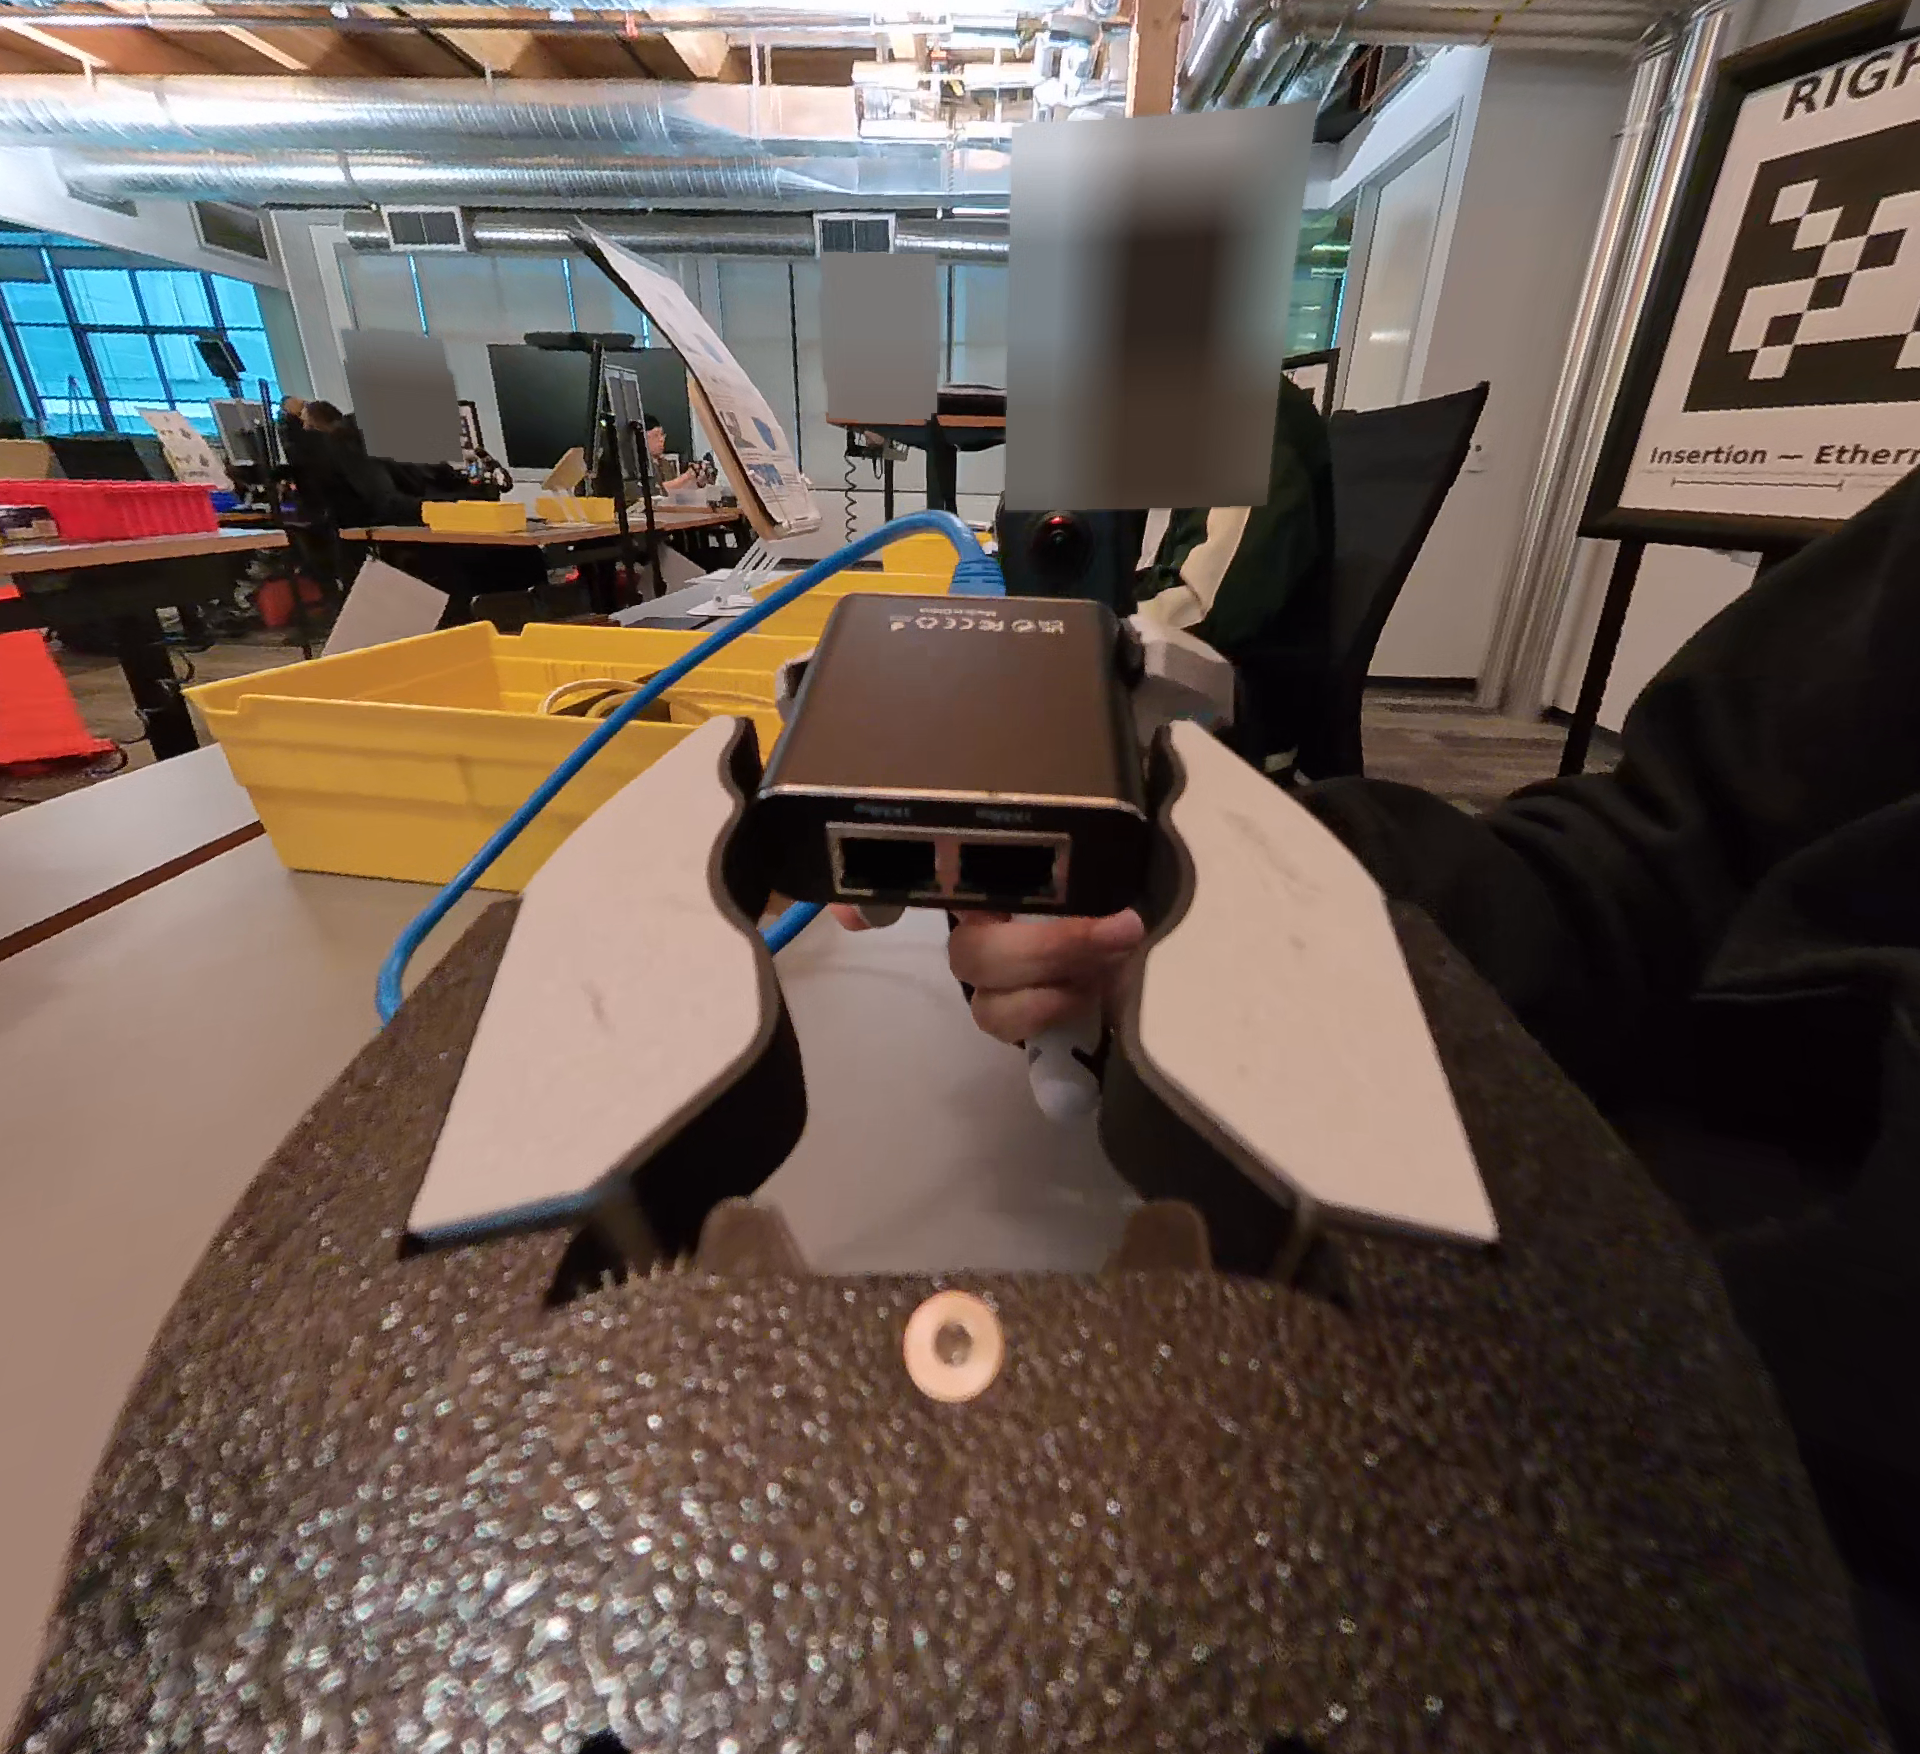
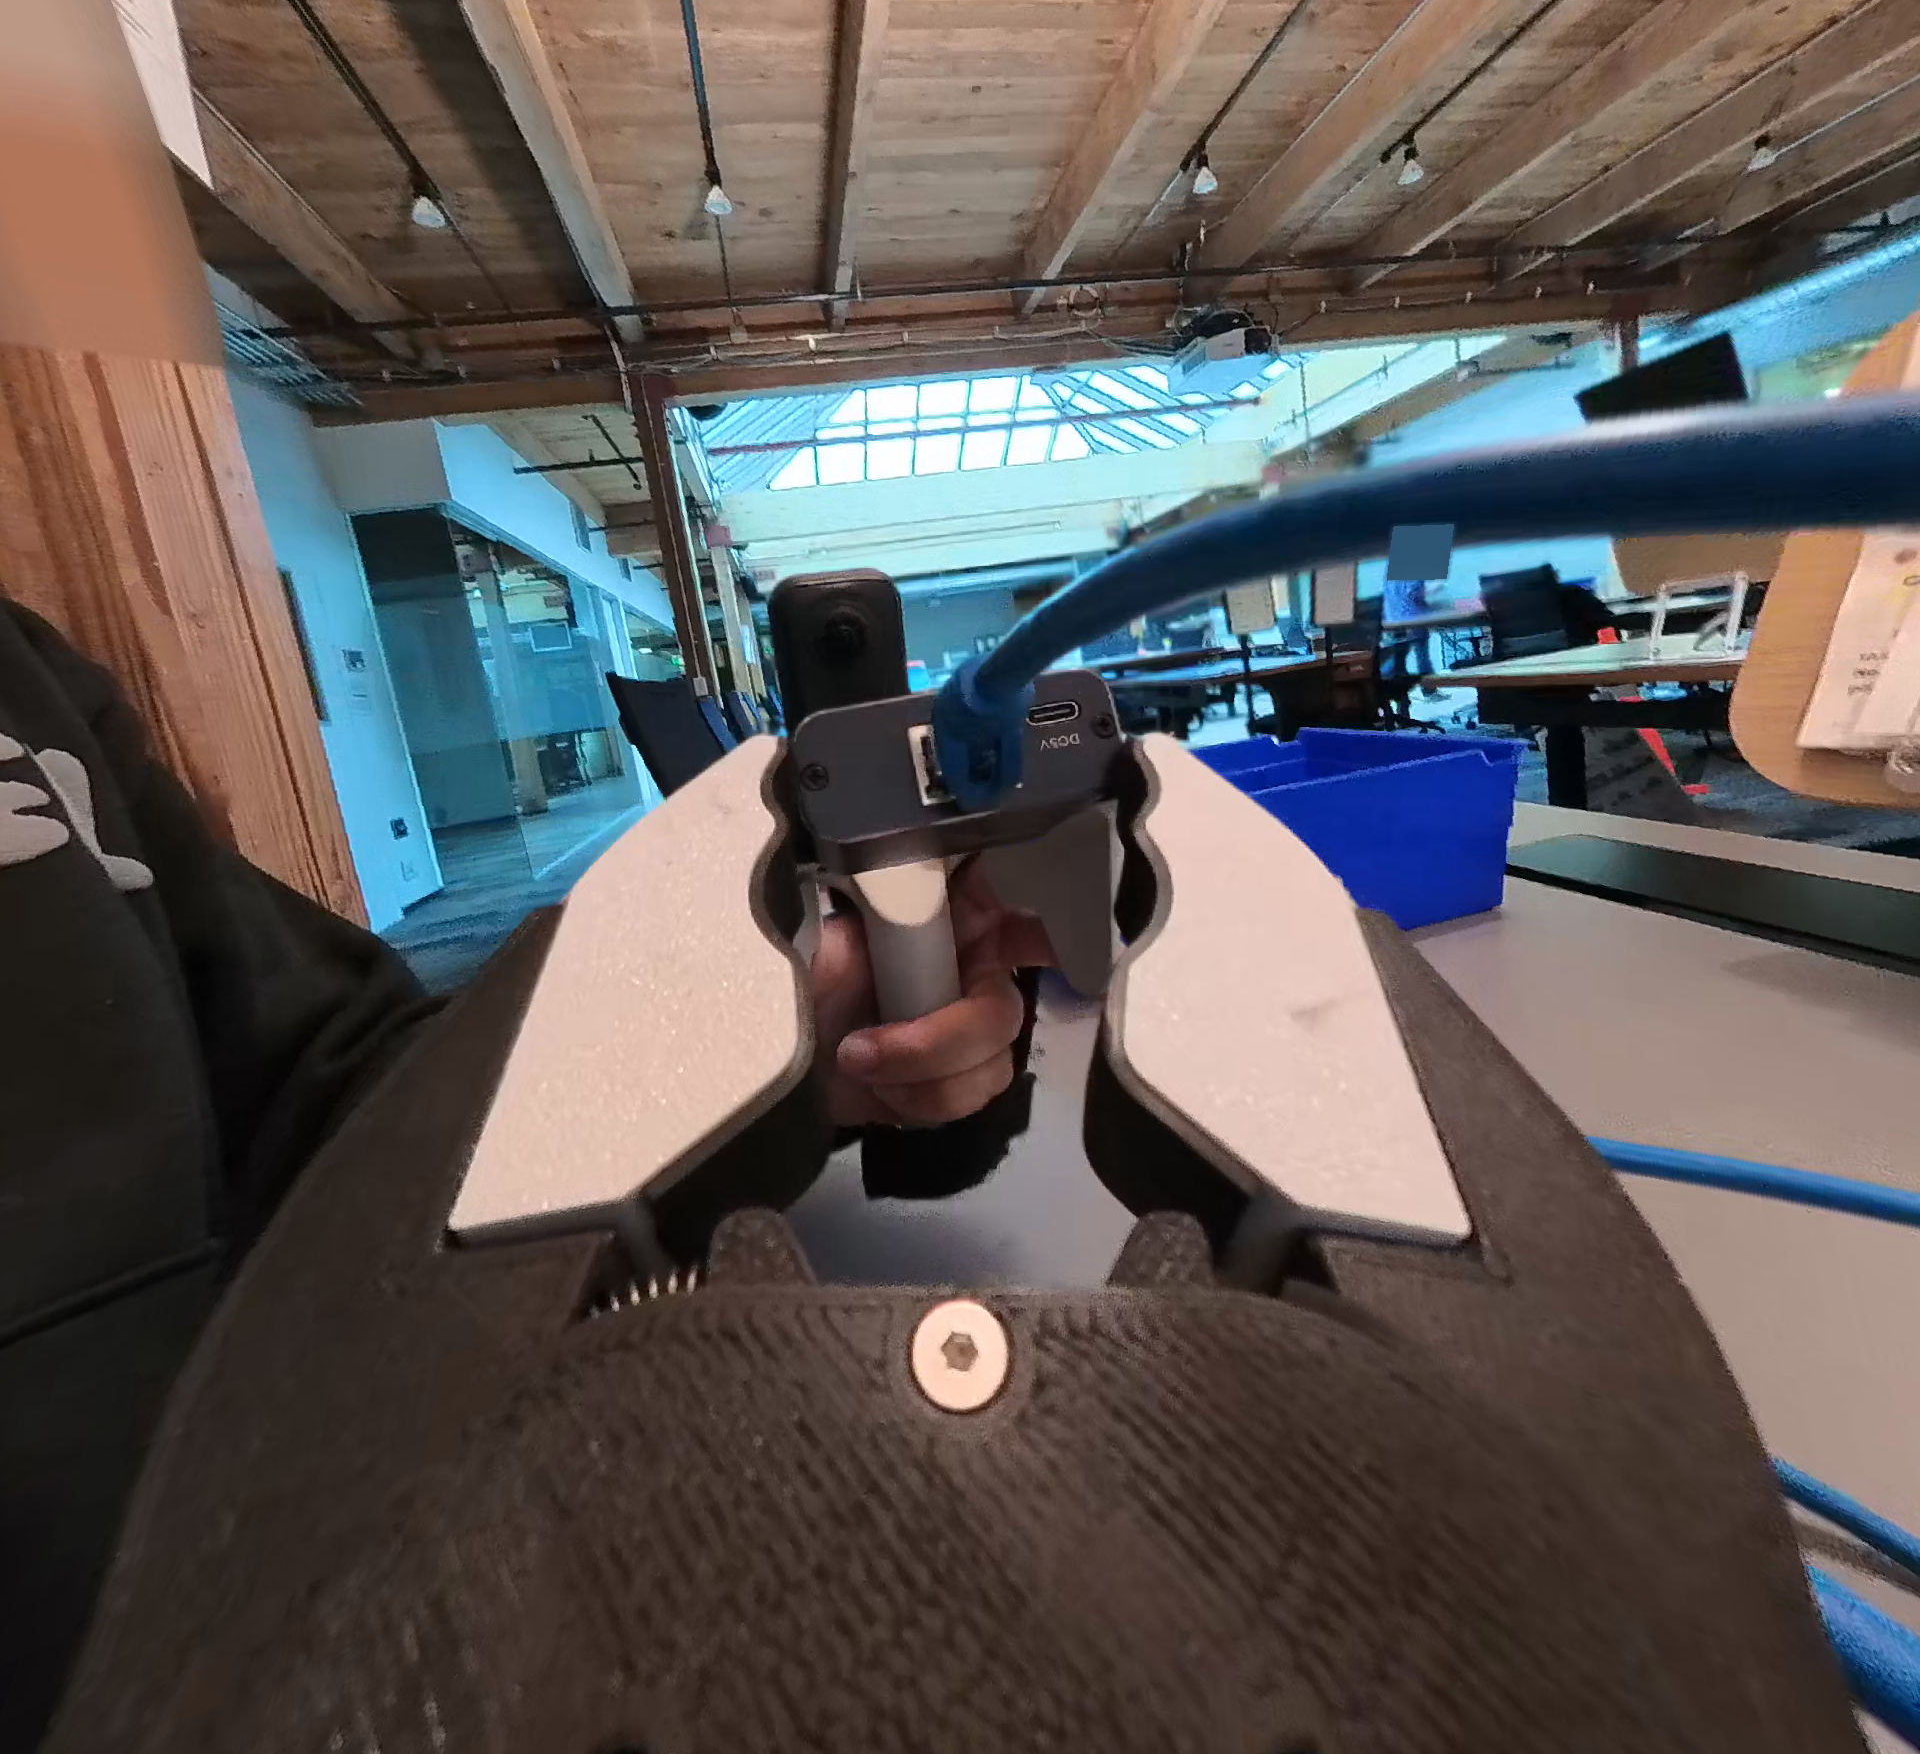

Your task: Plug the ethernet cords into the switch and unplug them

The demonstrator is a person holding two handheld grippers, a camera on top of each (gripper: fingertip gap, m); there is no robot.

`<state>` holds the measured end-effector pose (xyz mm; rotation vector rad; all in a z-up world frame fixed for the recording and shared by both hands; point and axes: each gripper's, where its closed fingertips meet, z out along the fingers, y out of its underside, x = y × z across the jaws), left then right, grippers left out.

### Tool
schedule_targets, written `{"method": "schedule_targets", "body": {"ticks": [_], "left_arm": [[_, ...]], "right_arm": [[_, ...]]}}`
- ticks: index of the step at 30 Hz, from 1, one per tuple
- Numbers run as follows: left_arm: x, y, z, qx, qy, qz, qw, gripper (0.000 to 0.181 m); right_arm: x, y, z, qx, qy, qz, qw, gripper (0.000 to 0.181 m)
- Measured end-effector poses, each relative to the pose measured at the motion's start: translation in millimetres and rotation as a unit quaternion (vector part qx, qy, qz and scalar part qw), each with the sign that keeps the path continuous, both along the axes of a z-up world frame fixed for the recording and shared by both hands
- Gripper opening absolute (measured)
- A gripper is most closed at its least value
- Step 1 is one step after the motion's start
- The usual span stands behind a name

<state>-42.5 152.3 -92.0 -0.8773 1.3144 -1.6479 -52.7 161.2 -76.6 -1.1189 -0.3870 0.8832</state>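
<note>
Your left gripper [image 1: 951, 831] and right gripper [image 2: 956, 800] both clamp the black ethernet switch [image 1: 951, 717] from opposite ends, holding it in the air above the grey table [image 1: 156, 1029]. A blue ethernet cord [image 2: 1195, 551] sits plugged into its far port; the two near ports [image 1: 951, 865] stand empty. A yellow bin [image 1: 416, 769] rests behind.

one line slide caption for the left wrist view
Left tool grips a black switch, two empty ports facing the camera, blue cord plugged in behind.
</note>
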Motion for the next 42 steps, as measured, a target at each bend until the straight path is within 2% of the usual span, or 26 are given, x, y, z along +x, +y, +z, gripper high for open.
{"method": "schedule_targets", "body": {"ticks": [5, 7, 10, 13, 16, 19, 21, 24, 28, 30, 32, 35, 37, 38, 39, 41, 42], "left_arm": [[0.8, 18.0, -2.4, 0.029, 0.001, 0.067, 0.997, 0.069], [0.3, 26.3, -2.6, 0.043, 0.0, 0.099, 0.994, 0.069], [-1.4, 37.4, -2.1, 0.054, -0.002, 0.136, 0.989, 0.069], [-4.9, 43.9, 0.3, 0.064, -0.009, 0.156, 0.986, 0.068], [-6.9, 47.2, 1.3, 0.078, -0.012, 0.169, 0.982, 0.068], [-7.3, 45.7, 1.1, 0.087, -0.014, 0.167, 0.982, 0.068], [-5.6, 45.2, -1.2, 0.095, -0.009, 0.171, 0.981, 0.068], [-4.8, 42.8, -1.9, 0.11, -0.006, 0.172, 0.979, 0.067], [-7.1, 33.4, 5.2, 0.098, -0.021, 0.142, 0.985, 0.066], [-10.8, 28.6, 12.9, 0.07, -0.041, 0.116, 0.99, 0.067], [-17.0, 25.4, 22.4, 0.027, -0.062, 0.082, 0.994, 0.066], [-24.4, 20.8, 34.0, -0.024, -0.083, 0.034, 0.996, 0.066], [-25.3, 14.8, 38.7, -0.046, -0.087, 0.006, 0.995, 0.066], [-23.3, 10.7, 38.1, -0.048, -0.083, -0.002, 0.995, 0.066], [-20.6, 6.4, 36.3, -0.045, -0.079, -0.008, 0.996, 0.066], [-16.2, 0.3, 32.8, -0.049, -0.072, -0.019, 0.996, 0.066], [-15.6, -1.3, 31.4, -0.049, -0.069, -0.026, 0.996, 0.066]], "right_arm": [[10.5, 11.7, -5.8, -0.039, -0.014, -0.058, 0.997, 0.053], [14.5, 14.4, -3.9, -0.05, 0.002, -0.075, 0.996, 0.059], [18.4, 23.4, -11.7, -0.12, 0.038, -0.088, 0.988, 0.073], [26.0, 29.2, -22.4, -0.197, 0.104, -0.099, 0.97, 0.074], [29.7, 28.1, -21.1, -0.235, 0.198, -0.077, 0.949, 0.068], [18.9, 31.2, -34.1, -0.278, 0.214, -0.036, 0.936, 0.059], [16.8, 34.5, -43.4, -0.307, 0.254, -0.01, 0.917, 0.054], [6.1, 33.7, -49.7, -0.323, 0.294, 0.057, 0.898, 0.059], [-7.7, 23.0, -34.1, -0.257, 0.308, 0.151, 0.903, 0.068], [-8.7, 16.1, -24.8, -0.196, 0.277, 0.153, 0.928, 0.06], [-10.6, 8.8, -19.8, -0.137, 0.206, 0.131, 0.96, 0.054], [-9.5, 6.7, -14.8, -0.082, 0.093, 0.056, 0.991, 0.064], [-9.8, 8.2, -12.3, -0.05, 0.018, -0.008, 0.999, 0.082], [-10.1, 7.8, -9.6, -0.031, -0.012, -0.033, 0.999, 0.083], [-8.8, 7.6, -7.2, -0.013, -0.039, -0.058, 0.997, 0.077], [-12.3, -2.0, -3.2, 0.029, -0.087, -0.059, 0.994, 0.06], [-11.6, -2.7, -4.2, 0.024, -0.105, -0.061, 0.992, 0.06]]}}
